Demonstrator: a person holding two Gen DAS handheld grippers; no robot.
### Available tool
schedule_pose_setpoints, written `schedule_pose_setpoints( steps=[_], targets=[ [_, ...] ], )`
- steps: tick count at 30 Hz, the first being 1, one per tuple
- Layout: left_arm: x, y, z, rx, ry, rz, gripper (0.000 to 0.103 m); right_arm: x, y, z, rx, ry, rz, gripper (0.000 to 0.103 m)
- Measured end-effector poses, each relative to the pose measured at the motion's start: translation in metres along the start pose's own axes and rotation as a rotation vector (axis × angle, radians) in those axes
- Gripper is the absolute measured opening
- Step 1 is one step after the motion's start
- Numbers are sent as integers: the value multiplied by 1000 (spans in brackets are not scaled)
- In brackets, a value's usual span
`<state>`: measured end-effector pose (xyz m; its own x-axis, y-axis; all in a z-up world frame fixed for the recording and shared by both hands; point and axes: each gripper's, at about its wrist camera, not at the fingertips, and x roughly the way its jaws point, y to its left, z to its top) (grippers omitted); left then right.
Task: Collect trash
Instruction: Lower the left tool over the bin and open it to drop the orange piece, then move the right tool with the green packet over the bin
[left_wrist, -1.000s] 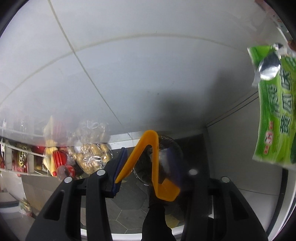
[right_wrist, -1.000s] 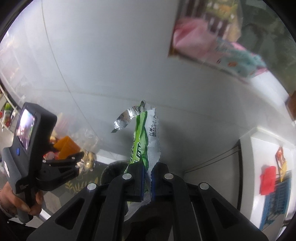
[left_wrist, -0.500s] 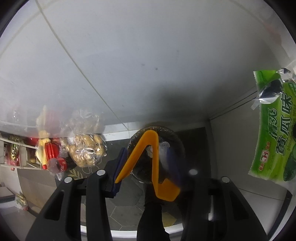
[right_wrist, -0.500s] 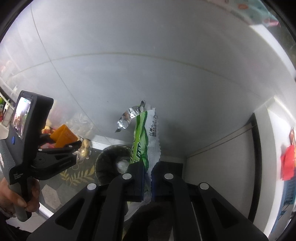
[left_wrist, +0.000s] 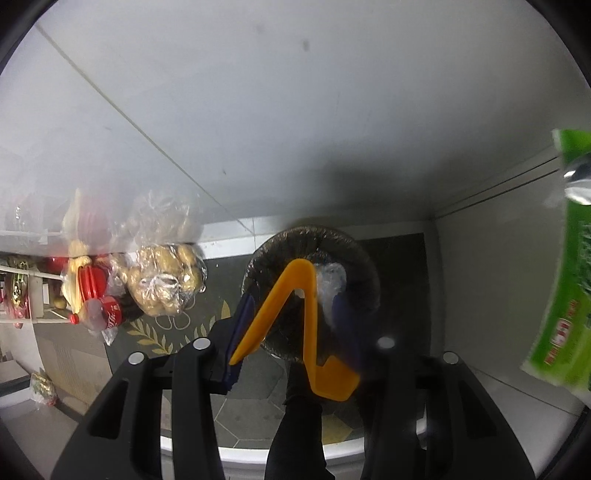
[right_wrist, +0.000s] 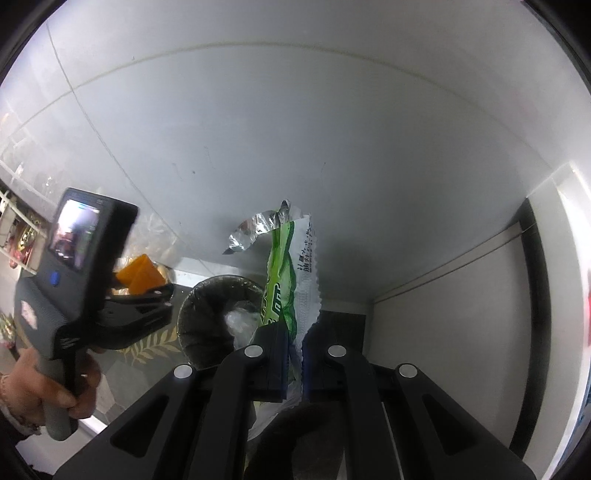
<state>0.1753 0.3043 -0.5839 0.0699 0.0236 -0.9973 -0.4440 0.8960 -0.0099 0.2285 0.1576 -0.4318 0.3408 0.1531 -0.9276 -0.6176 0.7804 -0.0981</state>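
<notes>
Left gripper (left_wrist: 291, 332) clamped on folded orange card (left_wrist: 295, 317) above round black-lined bin (left_wrist: 354, 258); right gripper (right_wrist: 294, 350) pinched tight on crinkled green foil wrapper (right_wrist: 286, 280), beside bin, glossy white wall (right_wrist: 332, 129) behind.

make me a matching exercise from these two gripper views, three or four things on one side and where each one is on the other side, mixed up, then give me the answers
Things:
1. orange folded piece
2. green snack wrapper
3. black-lined trash bin
4. bag of potatoes

Places:
A. on the floor against the wall, beside a red-labelled bottle
B. clamped in the right gripper
C. between the fingers of the left gripper
D. on the floor below both grippers, with clear plastic already inside

Pairs: 1-C, 2-B, 3-D, 4-A
</notes>
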Motion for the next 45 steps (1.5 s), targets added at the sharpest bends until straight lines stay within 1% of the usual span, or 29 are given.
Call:
schedule_pose_setpoints(
  steps=[6, 12, 16, 18, 24, 26, 27, 28, 29, 32, 34, 36, 38, 41, 45],
  targets=[
    [53, -5, -2, -27, 104, 13, 46, 9, 0, -4, -9, 14, 5, 5],
    [98, -8, -8, -36, 185, 10, 46, 10, -6, -2, -10, 22, 0, 5],
    [128, -8, -6, -38, 220, 16, 46, 14, -9, -1, -13, 26, -6, 5],
    [143, -10, -3, -36, 233, 23, 46, 25, -6, -2, -16, 26, -7, 5],
    [168, -19, 1, 14, 271, 61, 47, 36, -6, -7, -21, 40, -4, 5],
    [172, -19, 1, 18, 283, 60, 47, 39, -7, -8, -20, 46, -2, 5],
    [175, -18, 1, 15, 293, 59, 50, 39, -7, -8, -20, 48, 0, 5],
    [177, -18, 1, 13, 298, 60, 56, 40, -7, -8, -19, 50, 0, 5],
    [178, -17, 1, 12, 302, 60, 57, 40, -8, -8, -18, 51, 2, 5],
    [183, -17, -1, 15, 325, 74, 58, 43, -5, -5, -18, 53, 3, 5],
    [180, -18, -4, 18, 318, 80, 58, 44, -3, -3, -17, 51, 0, 5],
    [175, -18, -5, 11, 311, 67, 58, 45, -4, -2, -14, 50, -1, 5],
    [165, -17, -5, -1, 294, 51, 58, 45, -6, -3, -9, 48, -4, 5],
    [141, -17, -5, -13, 246, 29, 58, 43, -12, -3, 3, 46, -9, 5],
    [95, -17, -6, 3, 155, 10, 58, 42, -16, -5, 13, 51, -16, 5]
  ],
)
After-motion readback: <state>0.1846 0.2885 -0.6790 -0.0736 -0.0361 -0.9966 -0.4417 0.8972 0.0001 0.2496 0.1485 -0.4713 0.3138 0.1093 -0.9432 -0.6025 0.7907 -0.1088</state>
